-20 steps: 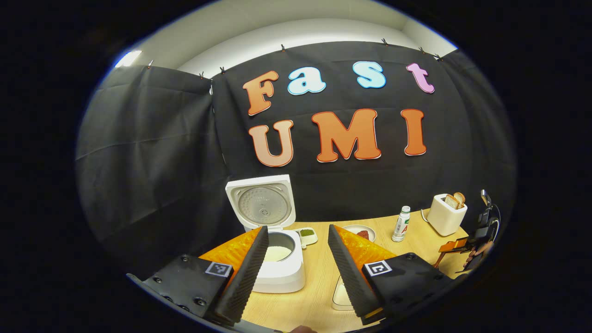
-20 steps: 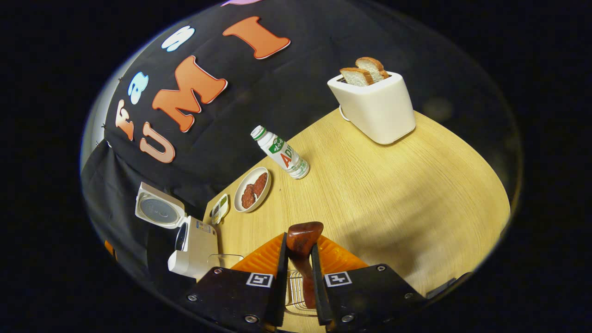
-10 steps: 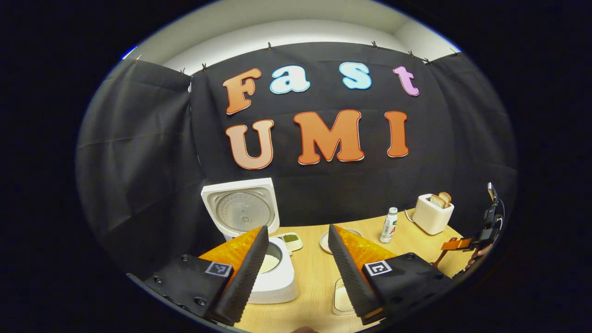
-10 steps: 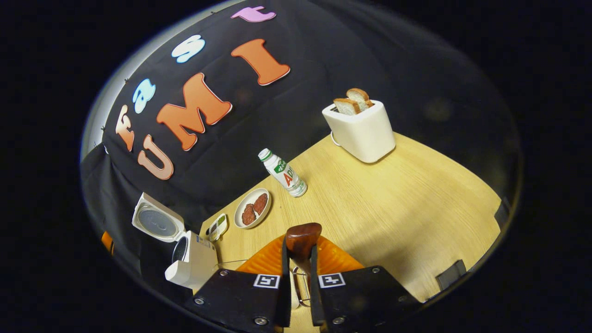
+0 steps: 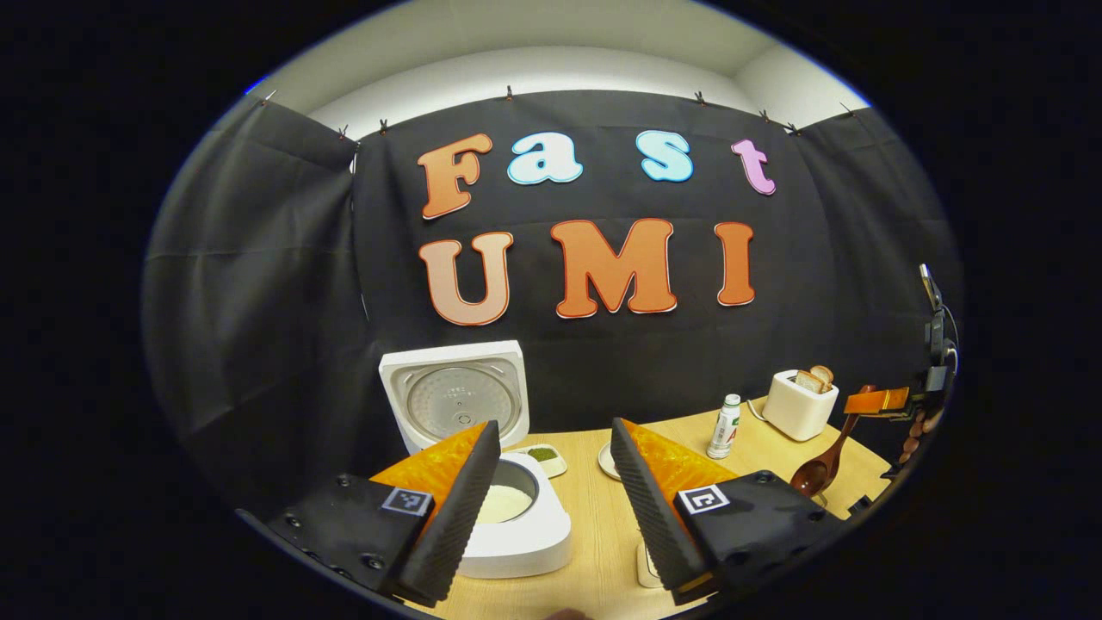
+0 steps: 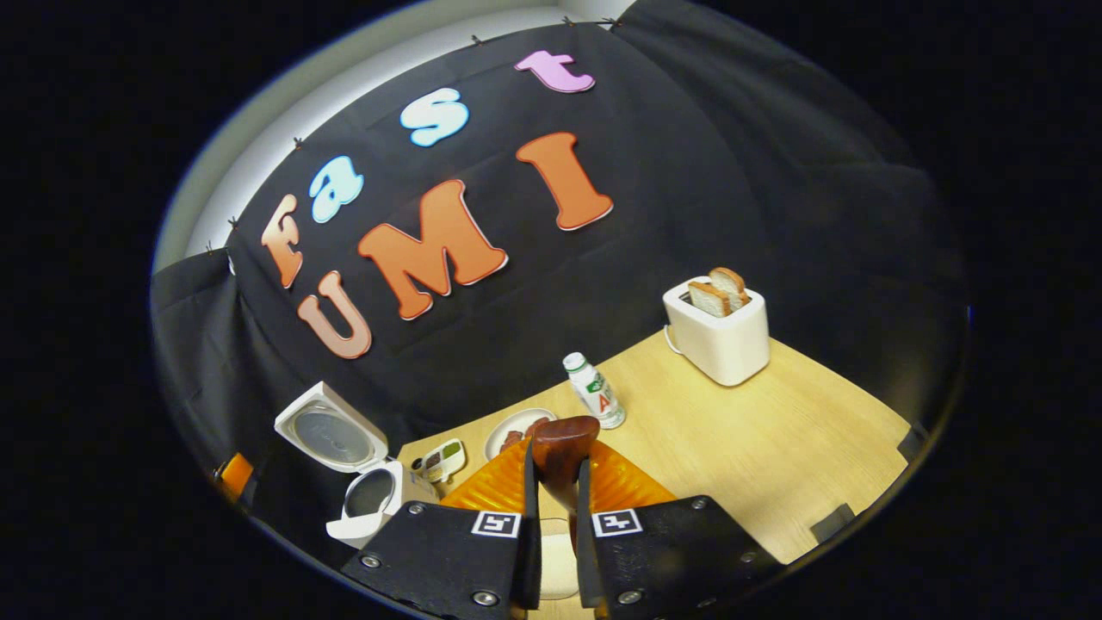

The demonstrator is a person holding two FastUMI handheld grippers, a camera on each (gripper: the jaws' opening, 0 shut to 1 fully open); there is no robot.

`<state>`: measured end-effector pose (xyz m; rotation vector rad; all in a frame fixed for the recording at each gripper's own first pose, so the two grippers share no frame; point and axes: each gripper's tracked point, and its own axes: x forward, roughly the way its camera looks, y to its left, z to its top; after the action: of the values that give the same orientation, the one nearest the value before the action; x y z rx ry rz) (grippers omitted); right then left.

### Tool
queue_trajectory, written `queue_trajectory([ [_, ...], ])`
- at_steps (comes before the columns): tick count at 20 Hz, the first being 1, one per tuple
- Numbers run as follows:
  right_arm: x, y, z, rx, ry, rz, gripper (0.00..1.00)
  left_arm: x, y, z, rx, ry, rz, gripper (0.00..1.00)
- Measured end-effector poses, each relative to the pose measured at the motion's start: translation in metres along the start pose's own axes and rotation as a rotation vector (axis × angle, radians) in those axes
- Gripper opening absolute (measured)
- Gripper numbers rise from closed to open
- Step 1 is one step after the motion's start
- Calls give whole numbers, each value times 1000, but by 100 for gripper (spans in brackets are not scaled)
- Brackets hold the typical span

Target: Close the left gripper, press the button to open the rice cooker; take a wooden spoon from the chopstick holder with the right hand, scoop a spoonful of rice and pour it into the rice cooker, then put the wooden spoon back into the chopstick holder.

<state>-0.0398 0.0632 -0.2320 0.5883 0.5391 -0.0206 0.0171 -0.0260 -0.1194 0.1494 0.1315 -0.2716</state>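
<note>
In the left gripper view, the left gripper (image 5: 551, 482) hangs above the wooden table (image 5: 594, 525) with its two fingers spread wide apart, nothing between them. Just behind the left finger stands the rice cooker (image 5: 512, 525), its lid (image 5: 455, 396) swung up and back. The inner pot holds a layer of white rice (image 5: 504, 502). Beyond the cooker sits a small dish (image 5: 542, 456) with something green in it, and a plate (image 5: 607, 461) shows partly behind the right finger. Farther right stand a bottle (image 5: 725, 426) and a toaster (image 5: 796, 405) with two bread slices poking out of its slots. At the far right edge the right gripper (image 5: 878, 401) holds the wooden spoon (image 5: 822, 465) by its handle, bowl hanging down above the table.

In the right gripper view, the right gripper (image 6: 553, 517) is pinched onto the wooden spoon (image 6: 561, 448), both fingers pressing its handle, the end of the spoon sticking up past the fingertips. The rice cooker (image 6: 374, 504) stands open at lower left. Between it and the fingers lie the small dish (image 6: 441, 461), with dark and green bits in its compartments, and the plate (image 6: 508, 430) carrying reddish-brown pieces. The bottle (image 6: 594, 390) and the toaster (image 6: 716, 331) stand farther back on the table (image 6: 775, 456).
</note>
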Motion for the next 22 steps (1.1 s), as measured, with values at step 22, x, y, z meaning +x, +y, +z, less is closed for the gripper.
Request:
queue_trajectory([
  [22, 53, 63, -165, -680, 60, 87, 17, -52, 68, -24, -98, 31, 115, 85],
])
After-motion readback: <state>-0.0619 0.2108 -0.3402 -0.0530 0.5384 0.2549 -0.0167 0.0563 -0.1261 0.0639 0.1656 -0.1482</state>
